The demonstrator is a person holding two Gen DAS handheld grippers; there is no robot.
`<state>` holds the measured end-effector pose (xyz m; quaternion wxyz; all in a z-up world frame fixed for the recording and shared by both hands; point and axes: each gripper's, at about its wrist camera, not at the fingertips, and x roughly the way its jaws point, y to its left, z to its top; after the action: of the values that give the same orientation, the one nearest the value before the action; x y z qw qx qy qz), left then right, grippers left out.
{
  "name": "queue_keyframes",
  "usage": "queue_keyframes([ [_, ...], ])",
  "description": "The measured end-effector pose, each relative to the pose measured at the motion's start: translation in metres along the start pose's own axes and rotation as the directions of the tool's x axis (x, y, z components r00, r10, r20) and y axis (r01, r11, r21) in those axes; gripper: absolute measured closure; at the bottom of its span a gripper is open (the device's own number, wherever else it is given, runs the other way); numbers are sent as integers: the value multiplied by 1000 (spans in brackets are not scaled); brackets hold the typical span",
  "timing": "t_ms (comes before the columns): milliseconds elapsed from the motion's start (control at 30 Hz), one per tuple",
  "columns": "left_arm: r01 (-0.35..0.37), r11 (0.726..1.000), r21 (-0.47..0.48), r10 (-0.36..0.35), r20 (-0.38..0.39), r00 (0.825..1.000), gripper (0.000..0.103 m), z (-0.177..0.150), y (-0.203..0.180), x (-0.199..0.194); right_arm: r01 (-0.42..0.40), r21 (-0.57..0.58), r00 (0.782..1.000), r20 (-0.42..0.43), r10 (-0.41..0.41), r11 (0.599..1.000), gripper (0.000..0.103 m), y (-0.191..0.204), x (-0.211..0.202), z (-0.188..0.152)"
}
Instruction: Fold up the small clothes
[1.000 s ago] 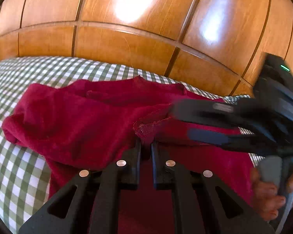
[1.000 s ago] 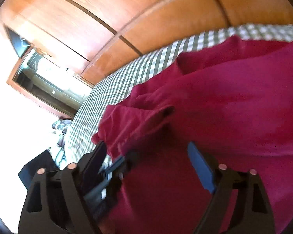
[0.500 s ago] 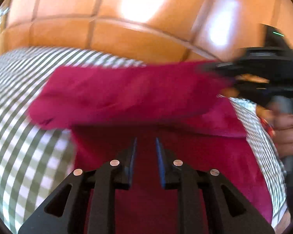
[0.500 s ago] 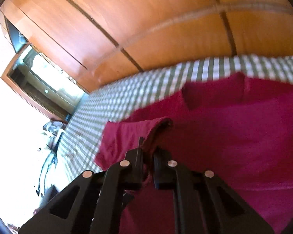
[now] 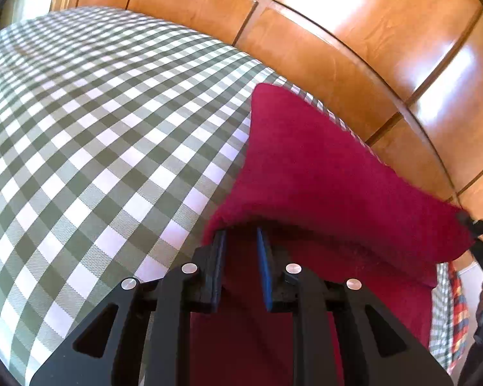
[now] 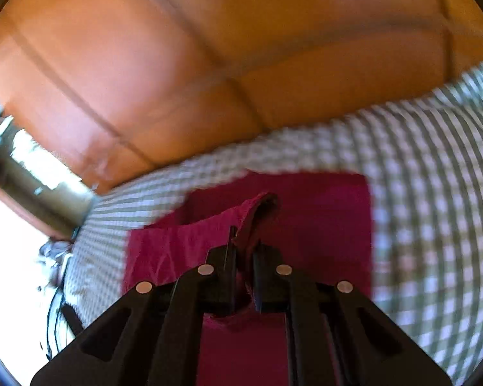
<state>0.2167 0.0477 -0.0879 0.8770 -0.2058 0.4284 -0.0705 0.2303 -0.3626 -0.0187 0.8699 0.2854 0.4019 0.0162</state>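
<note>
A dark red garment (image 5: 322, 177) lies on a green-and-white checked bedspread (image 5: 96, 128). In the left wrist view a fold of it drapes over my left gripper (image 5: 240, 241), whose jaws stand a little apart with red cloth between them. In the right wrist view my right gripper (image 6: 242, 251) is shut on a hemmed edge of the garment (image 6: 209, 228) and holds it lifted above the rest of the cloth. The right gripper also shows at the right edge of the left wrist view (image 5: 481, 234), at the far end of the lifted fold.
A glossy wooden headboard (image 5: 338, 32) rises behind the bed. A striped multicoloured cloth (image 5: 457, 315) hangs at the right. In the right wrist view a bright window (image 6: 32, 167) is at the left, and the view is blurred.
Both grippers have lifted the garment's edge and swung it over. The right gripper went from open to shut on the hem. The left view has turned toward the bare bedspread.
</note>
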Motion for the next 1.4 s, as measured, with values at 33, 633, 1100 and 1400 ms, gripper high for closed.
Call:
queue_keyframes([
  [33, -11, 1000, 17, 11, 3, 1000, 85, -2, -3, 0, 11, 24, 1000, -19, -10, 1000, 94, -14, 8, -4],
  [633, 34, 982, 187, -53, 98, 994, 85, 0, -41, -43, 40, 1, 999, 32, -40, 999, 100, -34, 7, -37],
  [1100, 35, 970, 240, -48, 49, 998, 85, 27, -63, -21, 259, -273, 959, 187, -213, 926, 34, 49, -8, -52],
  [1400, -50, 968, 247, 51, -1, 999, 85, 13, -48, 28, 387, -324, 922, 109, -373, 863, 33, 47, 75, -79],
])
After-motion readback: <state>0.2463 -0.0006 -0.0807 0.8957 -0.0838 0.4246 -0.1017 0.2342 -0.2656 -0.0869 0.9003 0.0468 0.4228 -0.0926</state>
